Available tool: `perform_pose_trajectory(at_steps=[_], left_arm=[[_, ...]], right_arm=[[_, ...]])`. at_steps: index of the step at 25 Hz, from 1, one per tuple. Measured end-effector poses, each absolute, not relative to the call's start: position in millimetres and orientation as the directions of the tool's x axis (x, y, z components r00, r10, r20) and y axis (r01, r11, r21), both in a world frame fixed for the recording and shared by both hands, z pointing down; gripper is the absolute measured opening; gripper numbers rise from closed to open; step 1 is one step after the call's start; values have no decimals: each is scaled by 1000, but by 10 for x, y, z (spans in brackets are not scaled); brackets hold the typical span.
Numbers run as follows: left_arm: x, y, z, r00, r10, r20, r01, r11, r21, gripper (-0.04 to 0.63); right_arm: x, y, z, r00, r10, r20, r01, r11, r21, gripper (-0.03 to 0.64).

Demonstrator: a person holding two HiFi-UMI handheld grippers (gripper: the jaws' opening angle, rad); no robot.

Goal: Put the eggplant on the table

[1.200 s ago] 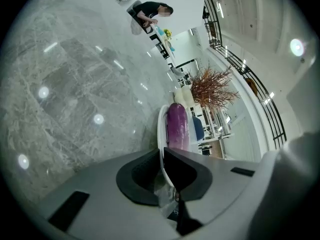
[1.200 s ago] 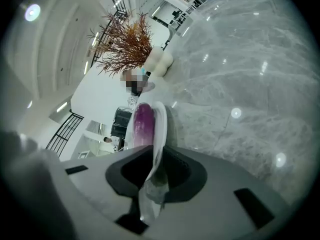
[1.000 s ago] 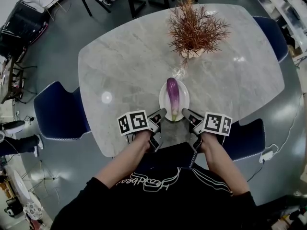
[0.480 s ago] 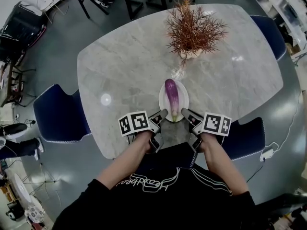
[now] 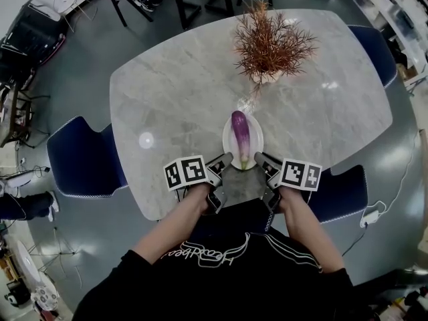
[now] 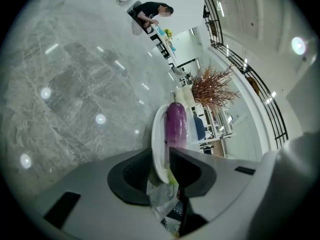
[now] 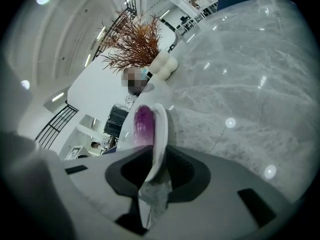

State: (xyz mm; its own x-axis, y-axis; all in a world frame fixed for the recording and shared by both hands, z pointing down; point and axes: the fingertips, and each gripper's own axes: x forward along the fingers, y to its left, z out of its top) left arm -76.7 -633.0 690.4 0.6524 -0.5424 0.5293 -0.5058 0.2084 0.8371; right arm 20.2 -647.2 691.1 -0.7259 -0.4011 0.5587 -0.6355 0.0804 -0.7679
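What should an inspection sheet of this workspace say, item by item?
Surface: grey marble table, glossy, with light reflections.
Job's things: eggplant lying lengthwise on a white plate near the table's front edge.
Clutter: dried plant in a pale vase at the far side.
Grippers: left gripper and right gripper each shut on the plate's near rim.
Cables: white cable on the floor at the right.
Surroundings: blue chairs beside the table.

Plate (image 6: 156, 141) rim partly behind left gripper (image 6: 160, 150)
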Motion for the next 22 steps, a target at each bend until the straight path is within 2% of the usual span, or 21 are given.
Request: perform_pose_trajectory(at_steps=[14, 20, 22], left_arm=[[-889, -5953, 6666, 647, -567, 510, -506, 181, 843, 89], [-842, -5757, 6396, 675, -581, 455, -499, 95, 861, 89], [-843, -5675, 6297, 673, -588, 448, -537, 27, 843, 89]], right_arm=[[396, -6219, 6536, -708, -467, 530, -648, 131, -751, 66], [405, -5990, 6318, -714, -486, 504, -648, 185, -739, 66], [383, -5885, 6243, -722, -486, 492, -644, 212, -735, 66]])
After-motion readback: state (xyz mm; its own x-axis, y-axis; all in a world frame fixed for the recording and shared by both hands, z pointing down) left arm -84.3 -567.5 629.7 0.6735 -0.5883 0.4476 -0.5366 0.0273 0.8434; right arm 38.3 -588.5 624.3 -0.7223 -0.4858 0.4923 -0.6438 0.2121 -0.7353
